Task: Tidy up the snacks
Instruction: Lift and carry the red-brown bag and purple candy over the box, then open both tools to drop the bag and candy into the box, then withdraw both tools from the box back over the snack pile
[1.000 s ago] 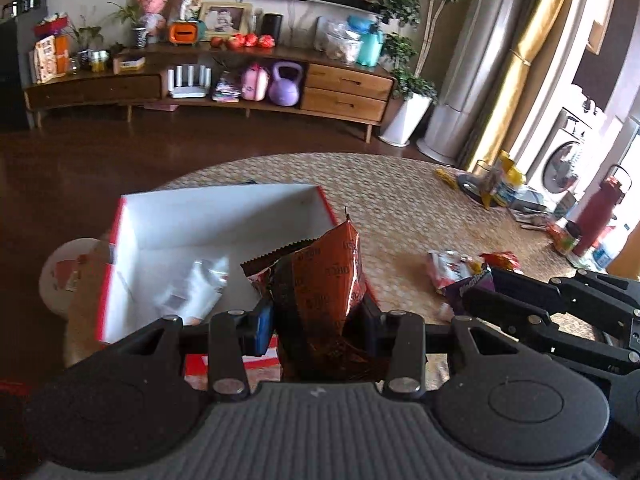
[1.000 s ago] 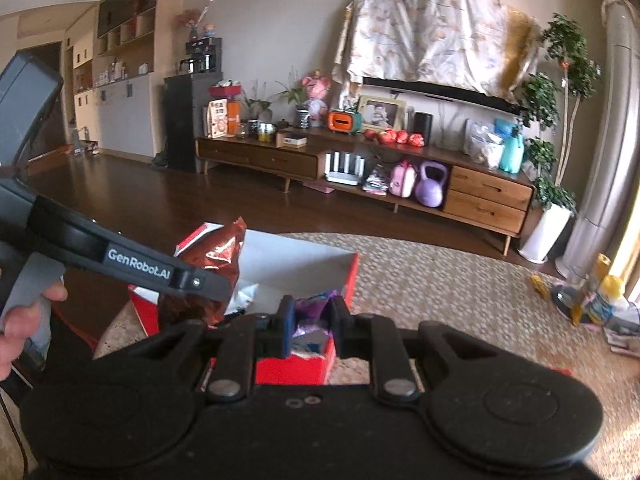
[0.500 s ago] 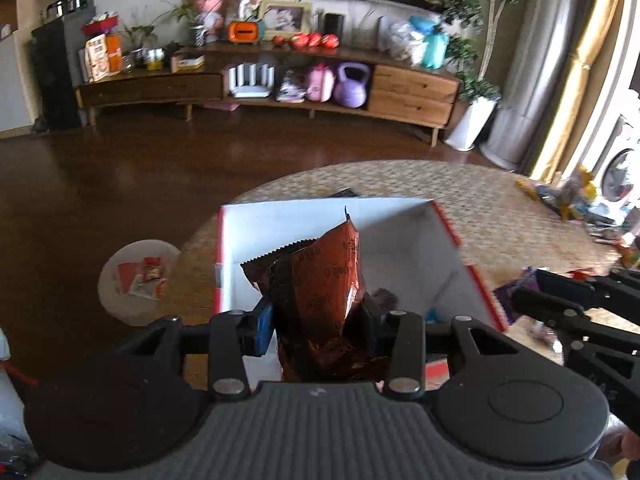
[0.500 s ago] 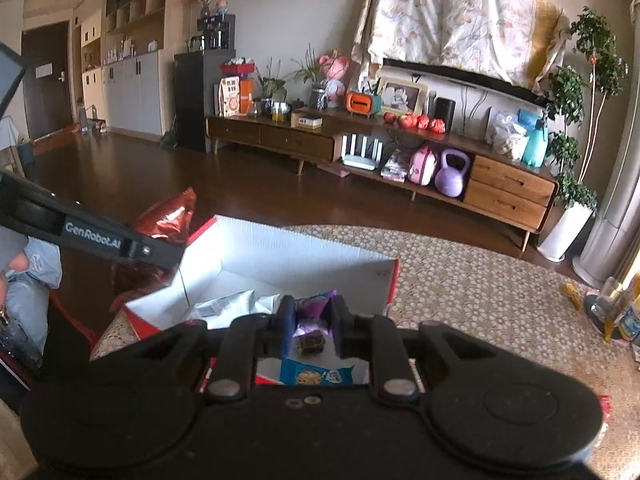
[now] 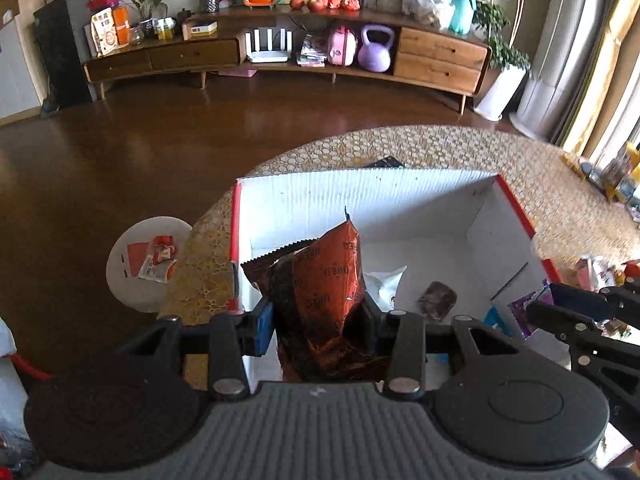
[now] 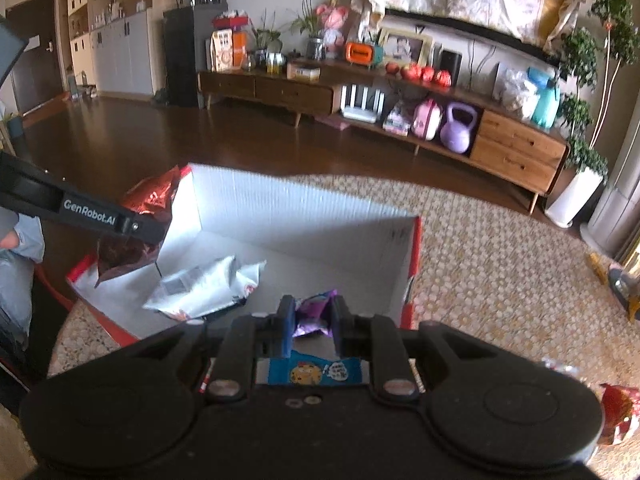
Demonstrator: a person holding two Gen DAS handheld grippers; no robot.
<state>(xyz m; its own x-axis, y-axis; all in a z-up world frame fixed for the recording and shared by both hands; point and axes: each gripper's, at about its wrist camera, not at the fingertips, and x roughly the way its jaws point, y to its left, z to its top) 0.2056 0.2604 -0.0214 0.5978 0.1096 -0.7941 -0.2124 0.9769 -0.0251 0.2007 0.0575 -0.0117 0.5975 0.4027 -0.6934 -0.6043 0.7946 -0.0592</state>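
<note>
My left gripper [image 5: 318, 322] is shut on an orange-brown Oreo snack bag [image 5: 324, 292] and holds it over the near left part of the open red-and-white box [image 5: 360, 200]. My right gripper [image 6: 312, 326] is shut on a small purple snack packet [image 6: 314, 314] above the box's near right side [image 6: 414, 248]. Inside the box lie a white packet [image 6: 204, 286], a dark brown packet [image 5: 437, 305] and a blue packet [image 6: 314, 372]. The right gripper with its purple packet [image 5: 530, 308] shows at the right of the left wrist view.
The box sits on a round table with a woven gold cloth [image 6: 500, 272]. More snack packets lie on the table at the right [image 5: 596, 274] [image 6: 618, 412]. A white stool with wrappers [image 5: 146, 264] stands left of the table. A long wooden sideboard [image 5: 280, 52] lines the far wall.
Both grippers moved forward and lower over the box, each still holding its packet. The box now fills more of both views and its contents are visible.
</note>
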